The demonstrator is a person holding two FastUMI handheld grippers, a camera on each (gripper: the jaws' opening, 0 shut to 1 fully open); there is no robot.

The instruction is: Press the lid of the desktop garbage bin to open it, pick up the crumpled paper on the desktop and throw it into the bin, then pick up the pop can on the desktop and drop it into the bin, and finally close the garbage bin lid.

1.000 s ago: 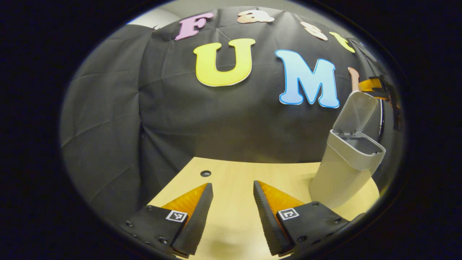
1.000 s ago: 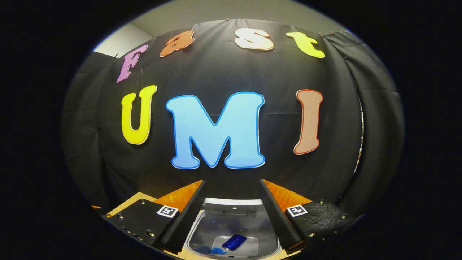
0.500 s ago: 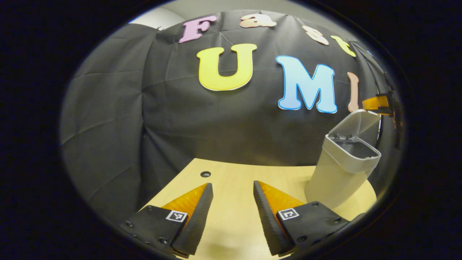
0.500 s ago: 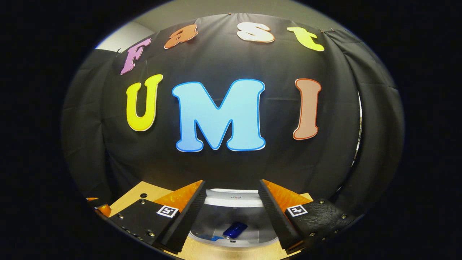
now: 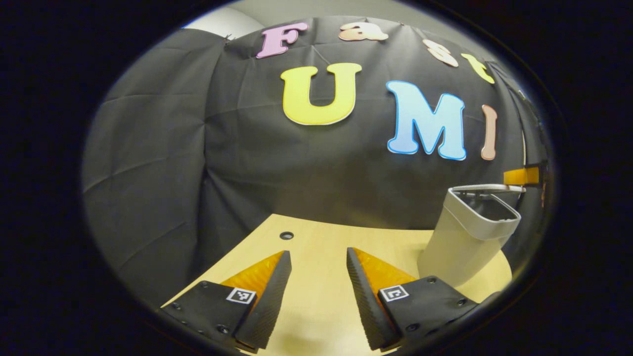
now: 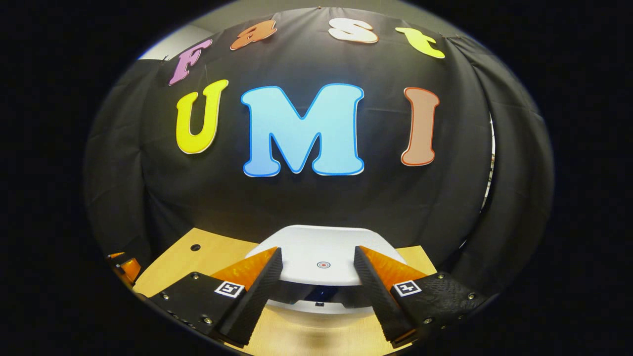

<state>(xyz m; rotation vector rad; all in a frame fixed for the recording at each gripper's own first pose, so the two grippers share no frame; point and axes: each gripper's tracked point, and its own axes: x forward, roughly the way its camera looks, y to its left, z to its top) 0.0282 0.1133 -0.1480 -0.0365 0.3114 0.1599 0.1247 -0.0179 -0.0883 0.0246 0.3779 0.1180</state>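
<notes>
The grey desktop bin (image 5: 460, 247) stands at the right of the wooden table in the left gripper view. Its lid (image 5: 487, 188) lies almost flat over the rim, a narrow gap still showing. In the right gripper view the white lid (image 6: 321, 247) carries a small red ring mark (image 6: 323, 264) and sits just ahead of my right gripper (image 6: 318, 249), which is open with its fingers either side of the lid's front edge. A sliver of blue (image 6: 319, 296) shows in the dark gap under the lid. My left gripper (image 5: 318, 252) is open over bare table, left of the bin.
The light wooden table (image 5: 316, 237) has a small round hole (image 5: 286, 235) near its back edge. Black cloth walls stand close behind and to both sides. One finger of the right gripper (image 5: 521, 175) shows above the bin's lid; the left gripper (image 6: 121, 264) shows at the far left.
The bin's lid has swung down from upright to nearly flat, with the right gripper lowering behind it. The blue can inside has gone almost out of sight. My left gripper has barely moved.
</notes>
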